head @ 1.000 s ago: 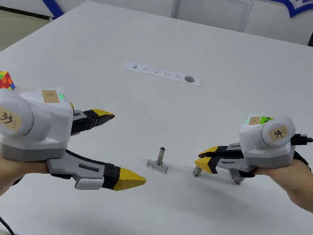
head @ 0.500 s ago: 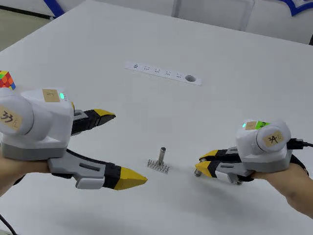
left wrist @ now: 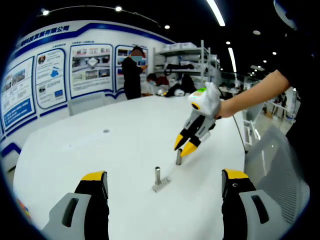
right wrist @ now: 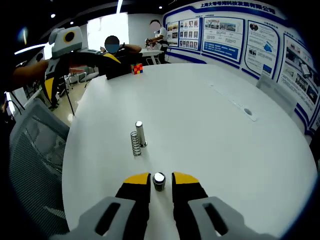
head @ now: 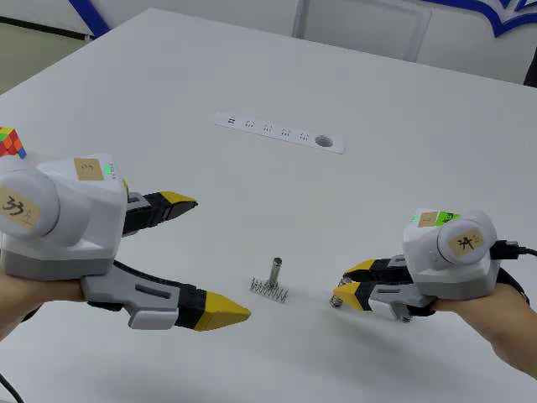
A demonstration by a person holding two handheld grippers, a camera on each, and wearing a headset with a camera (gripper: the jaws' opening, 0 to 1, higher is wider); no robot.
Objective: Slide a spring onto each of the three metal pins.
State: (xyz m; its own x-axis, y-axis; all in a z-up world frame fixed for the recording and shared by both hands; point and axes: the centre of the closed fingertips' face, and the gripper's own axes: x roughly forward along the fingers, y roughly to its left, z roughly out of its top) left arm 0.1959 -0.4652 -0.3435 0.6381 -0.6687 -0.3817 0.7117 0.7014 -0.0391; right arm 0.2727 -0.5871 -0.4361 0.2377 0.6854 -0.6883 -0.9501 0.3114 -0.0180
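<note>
White tabletop (head: 377,168) holds an upright silver metal pin (head: 276,270), with a coiled steel spring (head: 269,289) lying beside it. Left of it the left tool (head: 220,256) gapes, released. Right of it the right tool (head: 341,284) closely flanks a second metal pin (right wrist: 159,181); I cannot tell whether it grips.

Yellow tips on black-and-white left tongs (head: 220,257) and right tongs (head: 340,284); silver pin (right wrist: 159,180), grey spring (head: 269,289), white table (head: 252,67), multicoloured cube (head: 10,141).

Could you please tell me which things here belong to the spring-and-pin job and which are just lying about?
Job:
upright pin
spring lying beside it
second pin, between the right gripper's tips
left gripper, open

Lying about:
power strip
cube
</note>
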